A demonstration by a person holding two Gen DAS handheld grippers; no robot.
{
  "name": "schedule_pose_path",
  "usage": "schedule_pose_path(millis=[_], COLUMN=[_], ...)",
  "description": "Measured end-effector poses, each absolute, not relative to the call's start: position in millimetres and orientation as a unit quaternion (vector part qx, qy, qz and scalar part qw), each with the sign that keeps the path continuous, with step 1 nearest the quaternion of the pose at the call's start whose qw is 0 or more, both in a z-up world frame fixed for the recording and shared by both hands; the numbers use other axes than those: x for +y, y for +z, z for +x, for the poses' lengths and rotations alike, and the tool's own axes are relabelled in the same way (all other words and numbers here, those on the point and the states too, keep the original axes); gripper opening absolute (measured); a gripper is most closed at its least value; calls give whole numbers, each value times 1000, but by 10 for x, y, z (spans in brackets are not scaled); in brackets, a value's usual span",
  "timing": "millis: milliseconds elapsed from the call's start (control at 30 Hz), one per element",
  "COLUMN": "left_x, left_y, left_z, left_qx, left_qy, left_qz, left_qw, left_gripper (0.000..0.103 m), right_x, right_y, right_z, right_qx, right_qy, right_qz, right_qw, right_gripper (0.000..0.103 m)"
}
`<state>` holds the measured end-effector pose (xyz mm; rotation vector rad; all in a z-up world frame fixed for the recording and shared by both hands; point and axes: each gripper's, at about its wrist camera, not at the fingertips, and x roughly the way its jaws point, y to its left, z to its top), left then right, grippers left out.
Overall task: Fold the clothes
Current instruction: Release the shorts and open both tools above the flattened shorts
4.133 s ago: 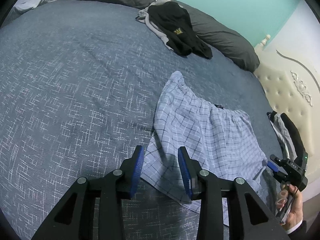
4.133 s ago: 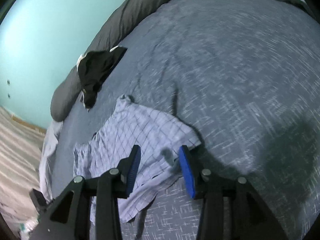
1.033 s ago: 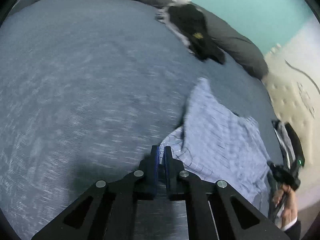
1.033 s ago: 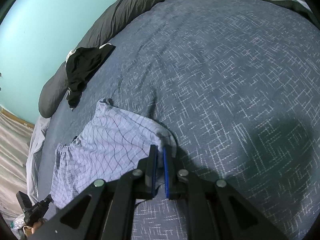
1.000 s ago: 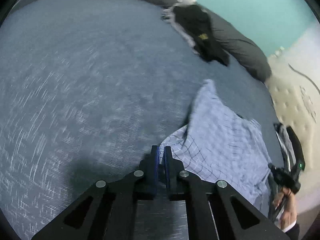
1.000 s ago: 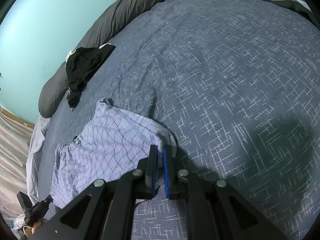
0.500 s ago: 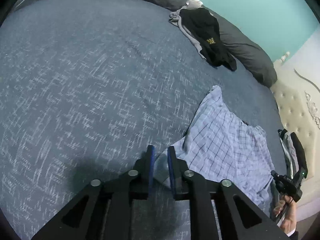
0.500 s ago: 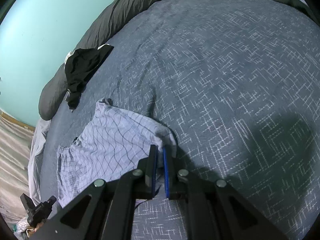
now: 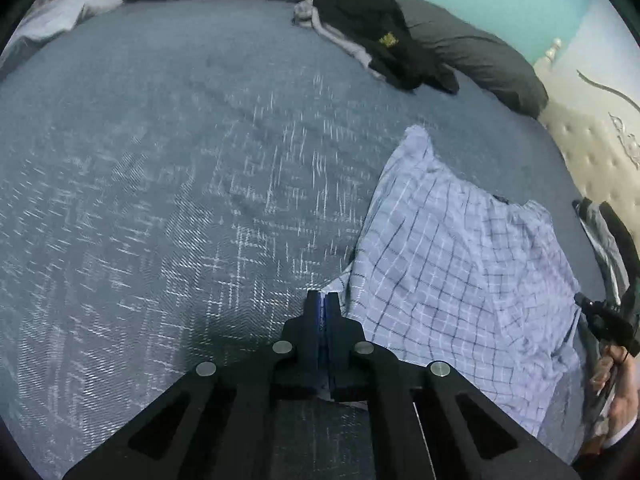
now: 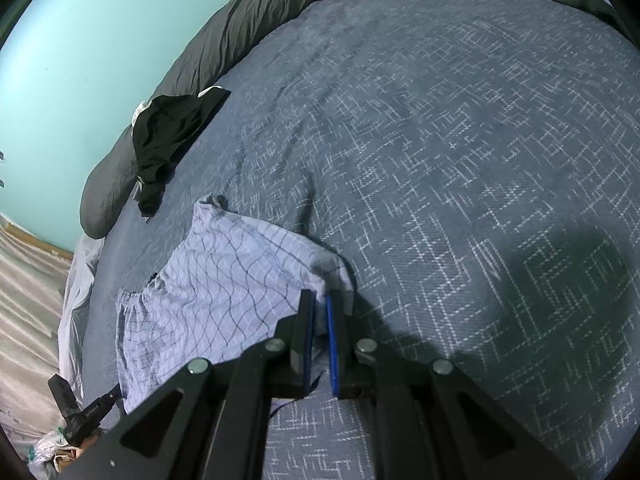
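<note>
While the light blue checked cotton shorts (image 9: pixel 460 264) are lying rumpled on the blue-grey patterned bedspread (image 9: pixel 180 200), the left gripper (image 9: pixel 322 304) is pinching a corner of their hem, its jaws pressed together on the thin cloth. The right gripper (image 10: pixel 319 312) is clamping another bunched corner between narrowly parted jaws. A crumpled black garment (image 9: pixel 384 36) is resting well apart, against a long dark grey pillow (image 9: pixel 472 52).
</note>
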<state>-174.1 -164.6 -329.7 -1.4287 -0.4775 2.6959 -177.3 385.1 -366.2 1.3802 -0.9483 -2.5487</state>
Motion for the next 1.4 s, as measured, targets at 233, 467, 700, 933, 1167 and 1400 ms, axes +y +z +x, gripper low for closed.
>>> schedule_pose_path(millis=[233, 467, 700, 933, 1167, 1400], left_x=[-2004, -2004, -1950, -1699, -1394, -1283], left_y=[-3340, -3405, -3179, -2913, -2958, -3119], left_z=[-1593, -1676, -1817, -2226, -2773, -3043], left_qx=[-247, -278, -259, -217, -196, -189], left_qy=[860, 844, 862, 884, 883, 873], left_qz=[-447, -458, -435, -412, -423, -441], left_qw=[6, 5, -5, 30, 61, 83], left_gripper=[2, 5, 33, 33, 33, 33], right_x=[3850, 3858, 3914, 4054, 3792, 3246], right_y=[-3670, -3686, -3617, -3363, -3270, -3234], right_z=[-1774, -1783, -1748, -1703, -2127, -2862], right_qx=[-314, -317, -329, -330, -323, -245], right_qy=[-833, -831, -829, -851, -847, -835], right_qz=[452, 455, 450, 408, 413, 470], right_qw=[48, 48, 43, 26, 93, 150], right_gripper=[6, 6, 8, 20, 30, 49])
